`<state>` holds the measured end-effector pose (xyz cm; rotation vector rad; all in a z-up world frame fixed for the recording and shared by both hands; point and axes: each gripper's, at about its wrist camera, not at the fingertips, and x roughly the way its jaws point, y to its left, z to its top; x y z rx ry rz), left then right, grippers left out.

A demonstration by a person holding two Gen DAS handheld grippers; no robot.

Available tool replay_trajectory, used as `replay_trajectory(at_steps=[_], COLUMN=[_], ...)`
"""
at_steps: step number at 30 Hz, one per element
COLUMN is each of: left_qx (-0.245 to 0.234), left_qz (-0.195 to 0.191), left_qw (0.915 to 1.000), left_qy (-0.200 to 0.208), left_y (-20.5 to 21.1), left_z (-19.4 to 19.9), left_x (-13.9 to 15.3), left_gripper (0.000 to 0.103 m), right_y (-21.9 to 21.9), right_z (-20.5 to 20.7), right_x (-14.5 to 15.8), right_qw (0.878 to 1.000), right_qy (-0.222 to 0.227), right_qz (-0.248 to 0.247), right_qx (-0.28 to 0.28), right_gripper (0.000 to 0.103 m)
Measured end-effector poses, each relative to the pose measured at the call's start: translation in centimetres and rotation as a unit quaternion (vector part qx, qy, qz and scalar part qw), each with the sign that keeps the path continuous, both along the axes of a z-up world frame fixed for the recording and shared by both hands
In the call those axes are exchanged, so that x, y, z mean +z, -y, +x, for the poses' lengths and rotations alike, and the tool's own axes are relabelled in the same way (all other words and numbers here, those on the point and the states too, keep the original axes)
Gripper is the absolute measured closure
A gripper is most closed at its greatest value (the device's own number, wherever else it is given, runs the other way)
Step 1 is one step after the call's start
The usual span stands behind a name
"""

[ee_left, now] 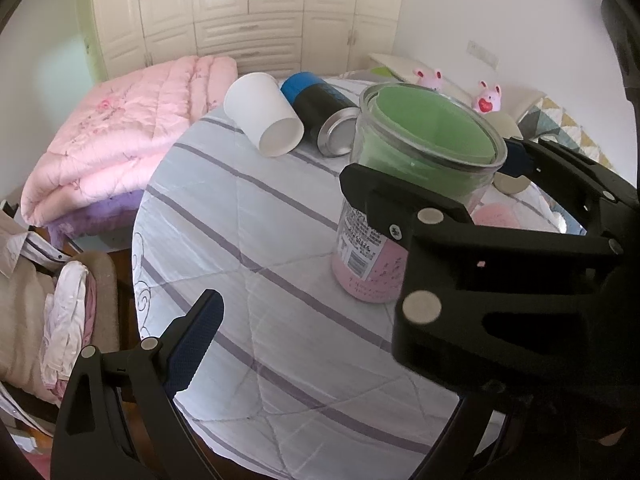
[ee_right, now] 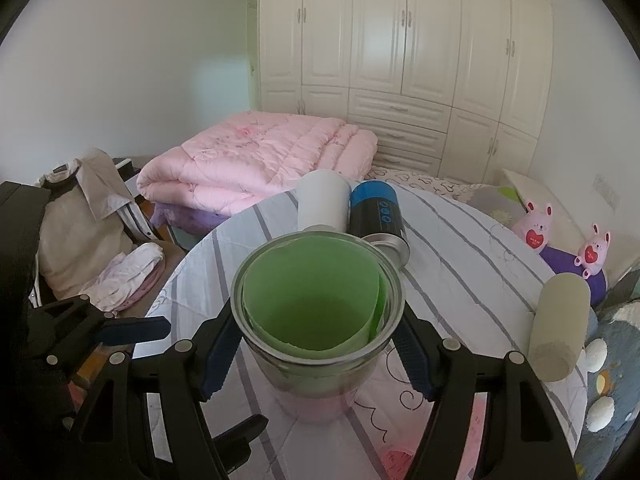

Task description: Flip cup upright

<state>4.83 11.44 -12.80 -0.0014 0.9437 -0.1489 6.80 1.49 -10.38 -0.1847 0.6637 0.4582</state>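
right gripper [ee_right: 316, 354] seemingly clamps the upright glass cup [ee_right: 318, 320]; left gripper [ee_left: 360, 284] hangs released beside it.

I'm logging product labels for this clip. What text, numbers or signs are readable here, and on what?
Clear glass jar with green paper liner: white label with print and a barcode, too blurred to read.
Black can with blue band: a row of small round icons, no legible words.
Nothing else carries text.
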Motion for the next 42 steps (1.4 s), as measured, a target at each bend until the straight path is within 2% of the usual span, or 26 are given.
replay_trajectory(at_steps=[3, 9, 15, 26, 31, 34, 42], left_qx=[0.000, -0.004, -0.008, -0.038, -0.037, -0.021, 0.020], left_qz=[0.002, 0.009, -0.005, -0.002, -0.014, -0.004, 0.014], left_qw=[1.0000, 0.9999, 0.9998, 0.9986, 0.9973, 0.9957, 0.9905], left_qy=[-0.002, 0.003, 0.017, 0.037, 0.062, 0.091, 0.135], left_y=[0.1, 0.1, 0.1, 2.2, 3.1, 4.0, 6.0], left_z=[-0.1, -0.4, -1.2, -2.7, -3.6, -4.2, -5.2], left_x=[0.0, 0.4, 1.3, 3.2, 4.9, 6.0, 8.4], left_gripper=[0.008, 0.008, 0.008, 0.008, 0.008, 0.001, 0.000], right_y=[0.0, 0.1, 0.8, 4.9, 7.5, 9.3, 13.8], right_z=[0.0, -0.4, -0.9, -2.9, -4.1, -4.5, -5.2], right_x=[0.0, 0.4, 1.2, 4.1, 5.8, 6.8, 7.9], right_qw=[1.000, 1.000, 1.000, 0.999, 0.997, 0.996, 0.990], right_qy=[-0.006, -0.006, -0.006, 0.001, 0.017, 0.032, 0.061], right_qz=[0.000, 0.001, 0.015, 0.047, 0.068, 0.072, 0.070], right_qx=[-0.002, 0.003, 0.001, -0.012, -0.025, -0.047, -0.107], right_gripper=[0.023, 0.023, 0.023, 0.023, 0.022, 0.019, 0.018])
